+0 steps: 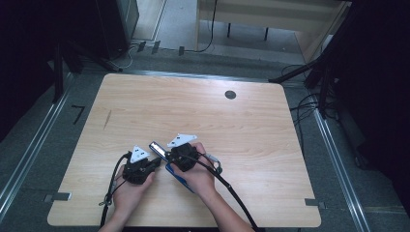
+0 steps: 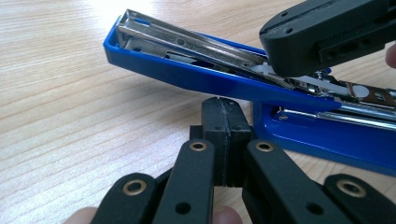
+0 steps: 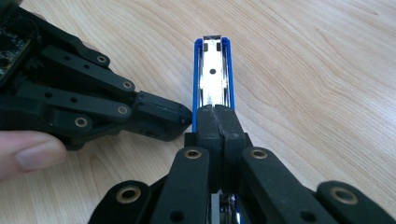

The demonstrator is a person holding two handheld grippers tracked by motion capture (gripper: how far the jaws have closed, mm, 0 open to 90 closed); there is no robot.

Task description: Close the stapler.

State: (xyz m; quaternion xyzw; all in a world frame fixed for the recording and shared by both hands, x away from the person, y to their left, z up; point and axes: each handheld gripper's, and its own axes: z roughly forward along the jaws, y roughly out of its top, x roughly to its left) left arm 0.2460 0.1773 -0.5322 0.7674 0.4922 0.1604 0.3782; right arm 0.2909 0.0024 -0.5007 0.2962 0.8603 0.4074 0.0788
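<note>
- A blue plastic stapler with a bright metal staple channel (image 2: 187,60) lies on the pale wood-grain counter (image 1: 251,121), near the person's edge and just left of the middle; its top arm is hinged up off the base, so the channel lies bare.
- The left hand-held gripper (image 2: 223,122) is clenched on nothing — its black jaws meet tip to tip, right against the underside of the raised blue arm; whether they touch it I cannot tell.
- The right hand-held gripper (image 3: 216,122) is likewise clenched and empty, its closed tips resting on top of the metal channel, partway along its length.
- Step in hand, as I judge it: working the opened stapler, one gripper propping from below, the other bearing down from above.
- The next move calls for a steady, gentle push along or down on the channel — while the left tips keep the arm from swinging or the body from sliding away.
</note>
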